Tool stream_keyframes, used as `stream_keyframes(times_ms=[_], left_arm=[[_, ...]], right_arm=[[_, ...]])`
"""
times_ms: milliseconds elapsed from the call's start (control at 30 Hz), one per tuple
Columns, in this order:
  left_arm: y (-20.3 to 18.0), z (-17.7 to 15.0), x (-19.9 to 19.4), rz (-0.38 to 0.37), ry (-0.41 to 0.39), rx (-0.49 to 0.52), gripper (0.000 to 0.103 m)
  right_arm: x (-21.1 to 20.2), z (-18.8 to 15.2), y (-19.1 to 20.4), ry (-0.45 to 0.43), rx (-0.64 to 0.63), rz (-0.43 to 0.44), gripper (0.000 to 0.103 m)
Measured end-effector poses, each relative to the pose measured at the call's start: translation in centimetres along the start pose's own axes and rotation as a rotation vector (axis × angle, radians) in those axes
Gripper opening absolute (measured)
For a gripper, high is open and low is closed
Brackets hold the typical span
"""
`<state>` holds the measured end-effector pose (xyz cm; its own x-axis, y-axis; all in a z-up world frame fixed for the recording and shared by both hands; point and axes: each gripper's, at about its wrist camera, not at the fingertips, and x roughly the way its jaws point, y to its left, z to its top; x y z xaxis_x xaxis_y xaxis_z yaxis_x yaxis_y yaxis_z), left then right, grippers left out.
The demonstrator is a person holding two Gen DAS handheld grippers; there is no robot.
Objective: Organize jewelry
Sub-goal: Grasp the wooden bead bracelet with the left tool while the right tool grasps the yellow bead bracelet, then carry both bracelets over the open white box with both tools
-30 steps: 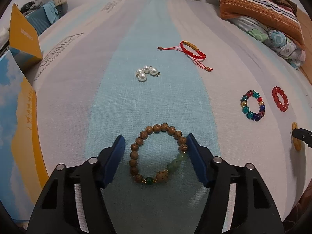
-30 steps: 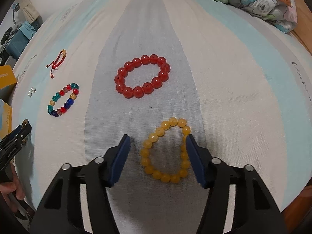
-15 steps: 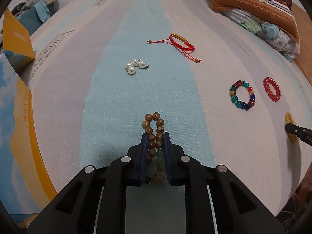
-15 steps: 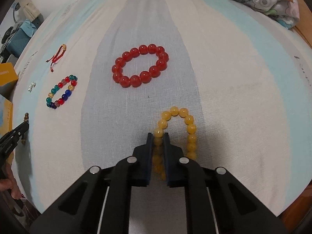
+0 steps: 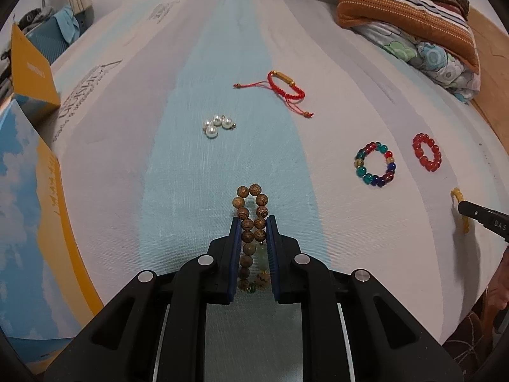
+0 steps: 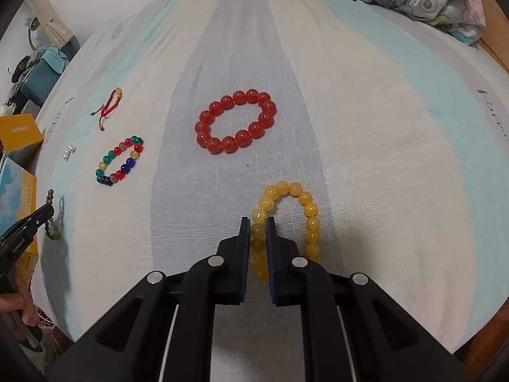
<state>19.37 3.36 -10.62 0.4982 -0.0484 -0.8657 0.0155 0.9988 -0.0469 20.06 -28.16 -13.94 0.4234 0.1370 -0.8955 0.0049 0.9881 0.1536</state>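
While the left gripper [image 5: 254, 222] pinched the wooden bracelet [image 5: 251, 222] into a narrow loop, that bracelet's long axis ran 6 to 12 o'clock, its rounded end toward 12, over the blue stripe of the bedsheet [image 5: 222, 165].

Right gripper [image 6: 257, 222]: pressed on one side of the yellow bracelet [image 6: 305, 210], whose free arc bulged toward 1 o'clock, long axis likewise 6 to 12.

Loose items, left wrist view: pearl cluster [image 5: 217, 125] at 11 o'clock; red cord bracelet [image 5: 284, 90] at 12, lying crosswise; multicoloured bracelet [image 5: 376, 168] and red bead bracelet [image 5: 427, 156] at 2 o'clock, both flat and round.

Writing: pale grey print on the sheet near the yellow box [image 5: 30, 73], too faint to read; small lettering on the box, illegible; "DAS" on the right gripper's finger at the frame's 3 o'clock edge.
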Motion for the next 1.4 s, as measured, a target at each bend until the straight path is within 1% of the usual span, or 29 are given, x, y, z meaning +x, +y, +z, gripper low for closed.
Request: stream_keyframes(times_ms=[333, 767, 1033, 1400], left_arm=[[-0.2, 0.1, -1.5, 0.008, -0.002, -0.001, 0.015], [-0.3, 0.6, -4.6, 0.007, -0.017, -0.015, 0.015], [-0.2, 1.0, -6.7, 0.006, -0.029, -0.014, 0.015], [0.5, 1.6, -9.7, 0.024, -0.04, -0.02, 0.015]], right_arm=[[-1.9, 0.0, -0.1, -0.034, 0.004, 0.006, 0.009], [-4.9, 0.4, 0.8, -0.078, 0.0, 0.022, 0.009], [-6.6, 0.8, 2.0, -0.099, -0.014, 0.029, 0.009], [-8.8, 1.7, 4.4, -0.126, -0.043, 0.035, 0.009]])
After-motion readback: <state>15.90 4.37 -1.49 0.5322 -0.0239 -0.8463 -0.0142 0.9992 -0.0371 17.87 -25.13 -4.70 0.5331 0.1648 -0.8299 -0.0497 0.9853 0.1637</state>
